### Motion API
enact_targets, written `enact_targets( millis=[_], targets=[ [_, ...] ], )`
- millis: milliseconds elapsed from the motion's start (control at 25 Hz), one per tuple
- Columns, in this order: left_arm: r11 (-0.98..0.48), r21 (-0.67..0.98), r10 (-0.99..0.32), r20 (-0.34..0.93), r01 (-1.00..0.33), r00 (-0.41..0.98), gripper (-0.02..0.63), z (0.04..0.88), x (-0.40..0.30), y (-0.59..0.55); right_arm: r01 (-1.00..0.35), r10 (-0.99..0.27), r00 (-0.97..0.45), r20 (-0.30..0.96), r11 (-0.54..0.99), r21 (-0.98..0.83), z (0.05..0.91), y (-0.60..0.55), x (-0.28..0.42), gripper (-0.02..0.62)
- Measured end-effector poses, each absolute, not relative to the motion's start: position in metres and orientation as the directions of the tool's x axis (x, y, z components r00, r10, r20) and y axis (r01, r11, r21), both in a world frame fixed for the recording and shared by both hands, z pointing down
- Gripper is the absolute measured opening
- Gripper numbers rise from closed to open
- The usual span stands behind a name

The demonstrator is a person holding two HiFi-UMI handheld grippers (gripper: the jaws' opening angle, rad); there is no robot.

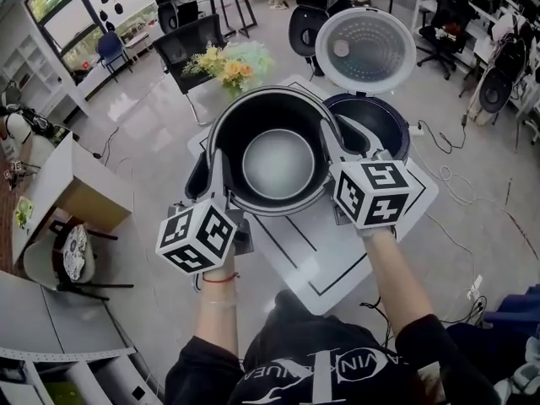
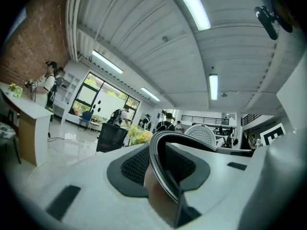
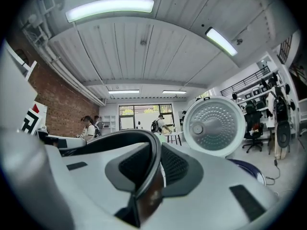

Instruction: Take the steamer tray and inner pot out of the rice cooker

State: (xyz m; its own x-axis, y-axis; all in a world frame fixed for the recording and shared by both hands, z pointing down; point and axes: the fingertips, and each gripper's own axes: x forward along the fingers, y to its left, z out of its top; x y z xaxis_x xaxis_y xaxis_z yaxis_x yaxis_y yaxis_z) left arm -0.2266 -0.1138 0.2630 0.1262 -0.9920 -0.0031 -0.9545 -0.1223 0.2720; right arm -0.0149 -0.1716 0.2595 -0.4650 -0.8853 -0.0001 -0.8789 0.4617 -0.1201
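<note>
left gripper (image 1: 218,174) ×1: narrow, clamped on pot's left rim | inner pot (image 1: 278,163) ×1: held just left of rice cooker (image 1: 381,123), over white table (image 1: 325,256) | right gripper (image 1: 334,148) ×1: narrow, clamped on right rim | rice cooker ×1: lid (image 1: 365,49) raised | shirt print: partly legible

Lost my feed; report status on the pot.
Left gripper and right gripper shut on inner pot rim. Inner pot out of rice cooker, above table. Nothing blocking.

The inner pot (image 1: 276,164) is black, the table (image 1: 314,256) white with black lines.
</note>
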Motion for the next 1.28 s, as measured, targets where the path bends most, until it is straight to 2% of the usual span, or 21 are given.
enact_targets(
  millis=[480,1280],
  targets=[
    [-0.040,0.306,-0.995,0.077,-0.951,0.066,0.087,0.307,-0.241,-0.080,-0.840,-0.846,-0.531,0.051,0.518,-0.162,0.300,-0.147,-0.031,0.074],
    [-0.011,0.358,-0.961,0.253,-0.934,0.109,0.075,0.411,-0.228,-0.062,-0.848,-0.837,-0.513,0.192,0.459,-0.266,0.404,-0.114,-0.012,0.072]
  ],
)
